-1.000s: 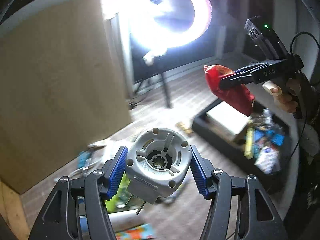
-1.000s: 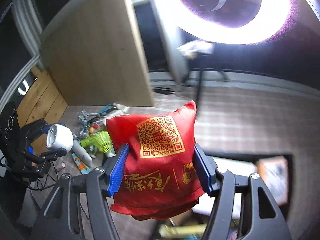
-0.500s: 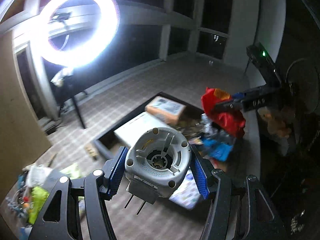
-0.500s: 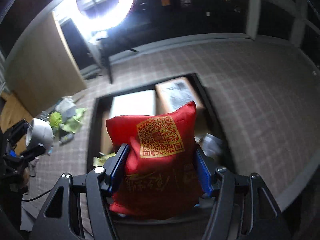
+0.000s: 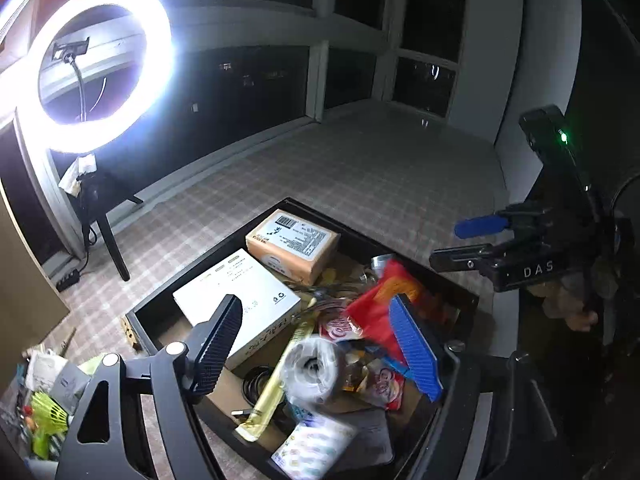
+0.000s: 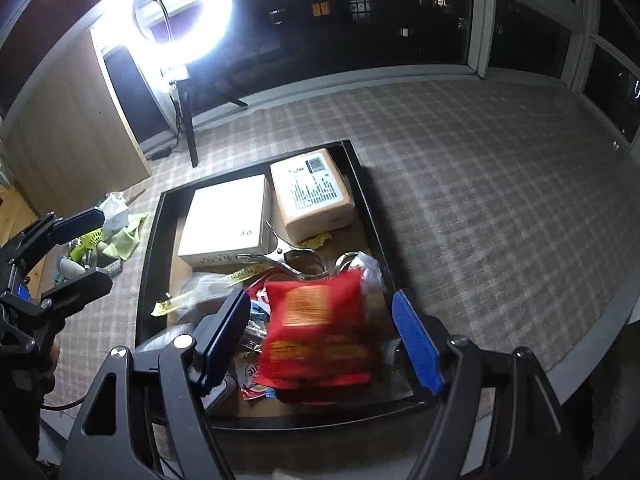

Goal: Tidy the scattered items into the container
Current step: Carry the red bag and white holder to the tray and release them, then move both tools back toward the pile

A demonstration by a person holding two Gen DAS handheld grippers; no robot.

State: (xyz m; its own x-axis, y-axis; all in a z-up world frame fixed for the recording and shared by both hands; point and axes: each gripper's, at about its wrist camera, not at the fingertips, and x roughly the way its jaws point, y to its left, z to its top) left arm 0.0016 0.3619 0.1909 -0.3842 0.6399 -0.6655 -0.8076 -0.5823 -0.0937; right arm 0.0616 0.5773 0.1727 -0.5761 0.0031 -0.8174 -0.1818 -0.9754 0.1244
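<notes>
- Since the earlier frames, the red pouch (image 6: 316, 328) has been released from the right tool (image 6: 320, 344) and the grey round device (image 5: 310, 370) from the left tool (image 5: 316, 344); both things are now seen blurred inside the black container (image 6: 146, 280).
- Both tools are seen opening at this moment. Between the two blue pads of each tool nothing is pressed; the released thing is seen only lower, in the gap.
- One red pouch with yellow print is counted, on top of the packets at the near end of the container.
- One grey round device is counted, beside a long yellow packet (image 5: 268, 392) in the container.
- Two boxes are counted at the far end of the container: one white box (image 6: 226, 220) and one brown box (image 6: 312, 194) with a printed label. They are placed just beside each other.
- One metal clamp-like object (image 6: 288, 258) is seen between the boxes and the pouch; what it is cannot be told.
- Several small snack packets are seen under and around the pouch; their number cannot be told.
- One heap of scattered items (image 6: 104, 236), with green pieces in it, is left on the floor (image 6: 500, 200) beside the container.
- One ring light (image 5: 100, 68) on a stand is lit behind the container.
- A hand (image 5: 576, 300) is seen on the handle of the right tool in the left view.
</notes>
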